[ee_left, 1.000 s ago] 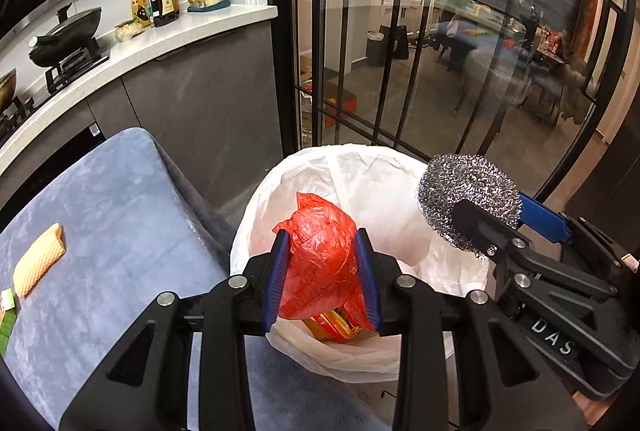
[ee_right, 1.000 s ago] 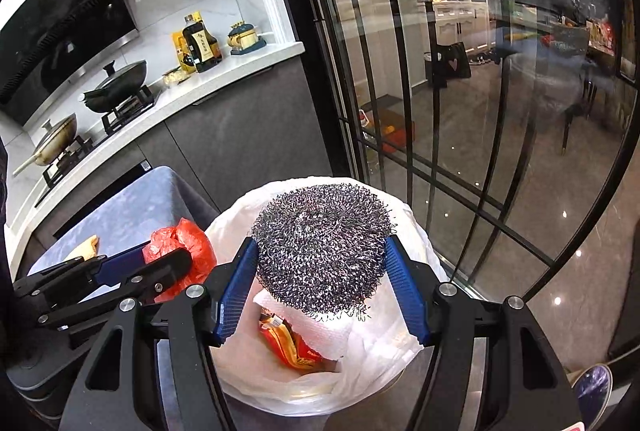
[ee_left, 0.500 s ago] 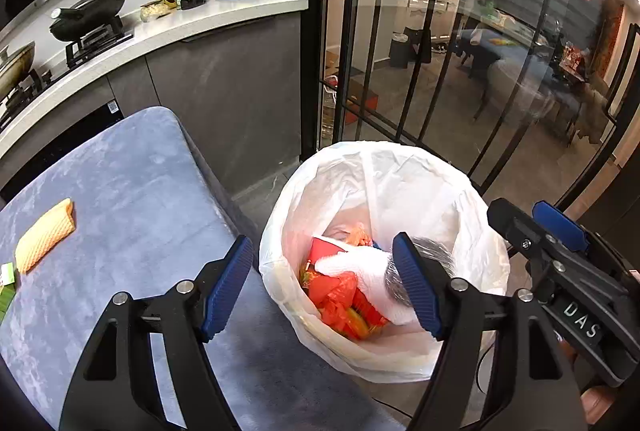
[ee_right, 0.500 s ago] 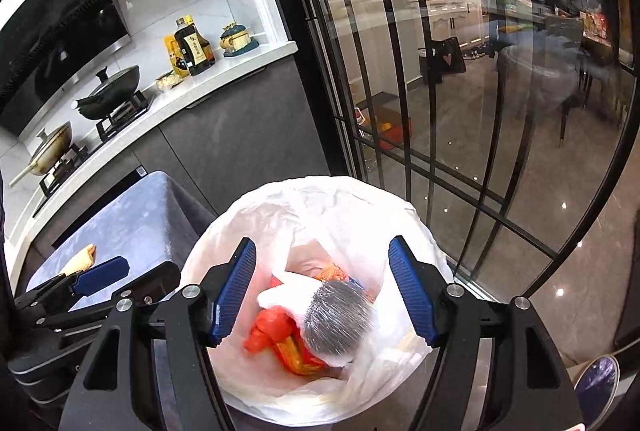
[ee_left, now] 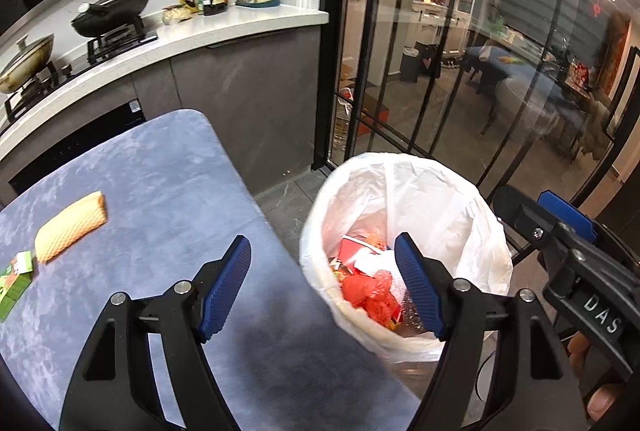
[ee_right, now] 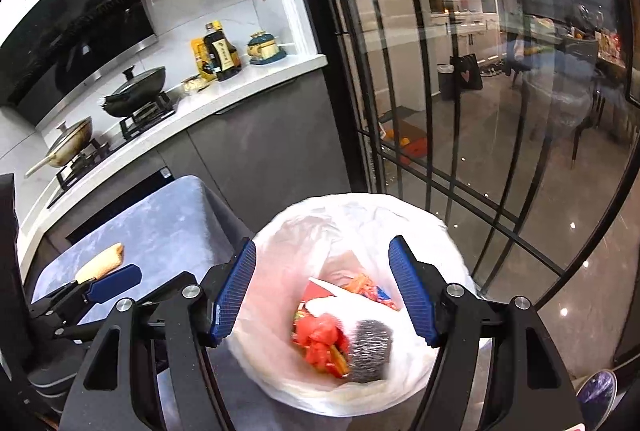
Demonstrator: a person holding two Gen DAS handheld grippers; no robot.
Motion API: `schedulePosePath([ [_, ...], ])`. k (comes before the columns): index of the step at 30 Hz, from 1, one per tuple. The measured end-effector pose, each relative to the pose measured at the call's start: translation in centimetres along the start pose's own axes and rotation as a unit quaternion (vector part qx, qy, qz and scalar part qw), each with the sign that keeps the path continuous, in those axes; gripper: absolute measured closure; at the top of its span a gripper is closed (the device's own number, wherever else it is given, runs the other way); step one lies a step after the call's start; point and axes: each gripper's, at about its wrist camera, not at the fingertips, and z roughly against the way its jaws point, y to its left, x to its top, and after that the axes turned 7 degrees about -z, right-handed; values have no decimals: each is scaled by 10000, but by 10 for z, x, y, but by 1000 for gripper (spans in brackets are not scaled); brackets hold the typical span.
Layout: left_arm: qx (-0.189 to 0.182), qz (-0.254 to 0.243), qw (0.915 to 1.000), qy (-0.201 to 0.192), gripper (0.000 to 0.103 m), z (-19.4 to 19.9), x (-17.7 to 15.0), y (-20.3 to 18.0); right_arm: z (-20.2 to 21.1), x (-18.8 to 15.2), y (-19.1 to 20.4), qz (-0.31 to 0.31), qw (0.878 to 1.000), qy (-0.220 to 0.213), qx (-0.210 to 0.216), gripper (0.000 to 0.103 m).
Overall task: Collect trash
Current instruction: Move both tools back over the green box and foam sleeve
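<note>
Left wrist view: the left gripper (ee_left: 322,287) is spread wide with nothing between its 2 blue pads. Its left finger hangs over the blue-grey table (ee_left: 160,199); its right finger reaches over the rim of the trash bin (ee_left: 472,215), which has a white liner and stands just past the table's right edge. Inside the bin, just left of that right finger, lies a crumpled red plastic bag (ee_left: 370,291) on top of mixed wrappers. Far to the gripper's left on the table rest a yellow sponge (ee_left: 70,227) and, beyond it at the frame's edge, a green carton (ee_left: 14,277). The right gripper (ee_left: 560,219) shows at the right, beside the bin.

Right wrist view: the right gripper (ee_right: 322,291) is also released, jaws wide and empty, directly above the bin's mouth. Below and between its fingers, in the liner, sit the red bag and a steel wool scrubber (ee_right: 370,349), touching each other, the scrubber nearer the right finger. The left gripper's finger shows low on the left, over the table, with the sponge just behind it.
</note>
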Motion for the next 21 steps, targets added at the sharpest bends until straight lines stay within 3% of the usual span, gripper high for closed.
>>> schedulePosePath([
  [11,366,495,9979,-203,31,38,-17,75,15,-11,72,398,9983,40,432,36],
  [21,1095,794,9907,-149,30,77,-63,176,14,-41,160,827,9912,304,988,36],
])
